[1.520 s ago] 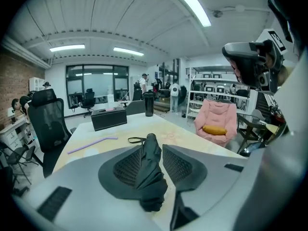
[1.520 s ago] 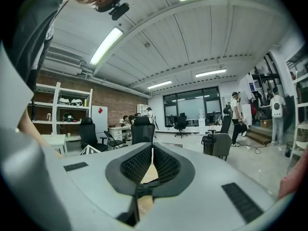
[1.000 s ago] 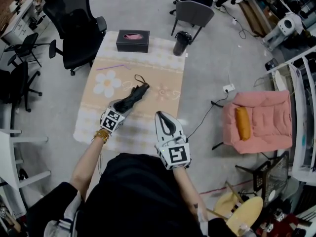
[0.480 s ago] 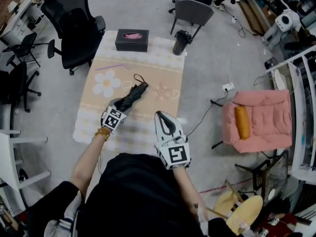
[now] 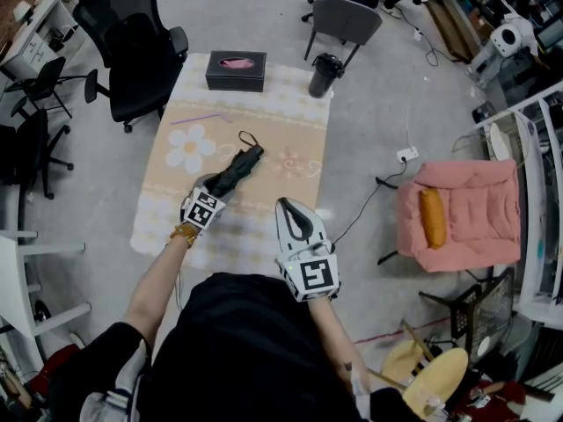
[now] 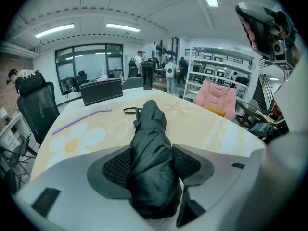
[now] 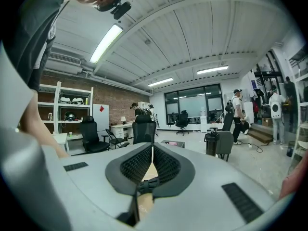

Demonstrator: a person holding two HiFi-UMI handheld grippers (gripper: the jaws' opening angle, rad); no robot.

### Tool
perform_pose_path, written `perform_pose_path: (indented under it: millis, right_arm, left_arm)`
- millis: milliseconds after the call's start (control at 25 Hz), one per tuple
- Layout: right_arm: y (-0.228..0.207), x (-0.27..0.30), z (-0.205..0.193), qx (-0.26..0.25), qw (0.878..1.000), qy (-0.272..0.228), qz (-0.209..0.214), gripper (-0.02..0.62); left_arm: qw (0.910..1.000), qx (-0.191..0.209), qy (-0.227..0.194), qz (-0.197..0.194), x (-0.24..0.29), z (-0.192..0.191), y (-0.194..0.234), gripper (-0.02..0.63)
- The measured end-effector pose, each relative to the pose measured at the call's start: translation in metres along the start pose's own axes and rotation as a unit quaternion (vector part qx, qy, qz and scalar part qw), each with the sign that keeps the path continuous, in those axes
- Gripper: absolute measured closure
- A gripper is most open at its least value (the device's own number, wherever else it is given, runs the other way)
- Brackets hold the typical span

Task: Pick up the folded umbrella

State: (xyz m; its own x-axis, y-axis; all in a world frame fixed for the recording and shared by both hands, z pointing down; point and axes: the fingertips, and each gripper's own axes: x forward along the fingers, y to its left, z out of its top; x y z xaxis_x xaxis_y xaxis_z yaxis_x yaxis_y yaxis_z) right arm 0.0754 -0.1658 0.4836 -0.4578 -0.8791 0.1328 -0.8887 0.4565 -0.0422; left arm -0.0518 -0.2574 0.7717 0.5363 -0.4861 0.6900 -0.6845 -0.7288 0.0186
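The folded black umbrella (image 5: pixel 237 169) lies on the flower-patterned tabletop (image 5: pixel 290 130), its strap loop at the far end. My left gripper (image 5: pixel 215 188) points down at its near end. In the left gripper view the umbrella (image 6: pixel 150 143) lies between the two wide-set pads (image 6: pixel 117 166), which flank its fabric closely without squeezing it; it still rests on the table. My right gripper (image 5: pixel 290 206) hovers at the table's near edge, apart from the umbrella. Seen in the right gripper view, the right gripper (image 7: pixel 151 160) has its jaws together with nothing in them.
A black tissue box (image 5: pixel 237 71) and a dark tumbler (image 5: pixel 324 76) stand at the table's far end. A purple straw (image 5: pixel 198 120) lies left of the umbrella. A black office chair (image 5: pixel 141 51), a grey chair (image 5: pixel 345 20) and a pink armchair (image 5: pixel 462 214) surround the table.
The left gripper has sunk slightly over the umbrella's near end, with its jaws a little wider. The right gripper has not moved.
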Motion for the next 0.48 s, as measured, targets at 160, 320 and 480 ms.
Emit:
perform_pose_path:
  millis: [160,320,480]
  right_arm:
    - [-0.0009,0.0009,-0.0008,0.0,1.0,0.0,-0.001,0.578]
    - [-0.0029,0.0012,-0.0024,0.003,1.0,0.004,-0.003,0.578]
    - [-0.0012,0.003,-0.0038,0.002,1.0,0.006,-0.001,0.578]
  left_arm:
    - [0.9999,-0.012,0.001,-0.007,0.0037,-0.0031,0.0018,0.351]
    - [0.9995,-0.026,0.006,-0.015,0.0067,-0.0028,0.0041,0.351]
    - [0.9993,-0.025,0.021,-0.017,0.0101,-0.0034,0.0033,0.351]
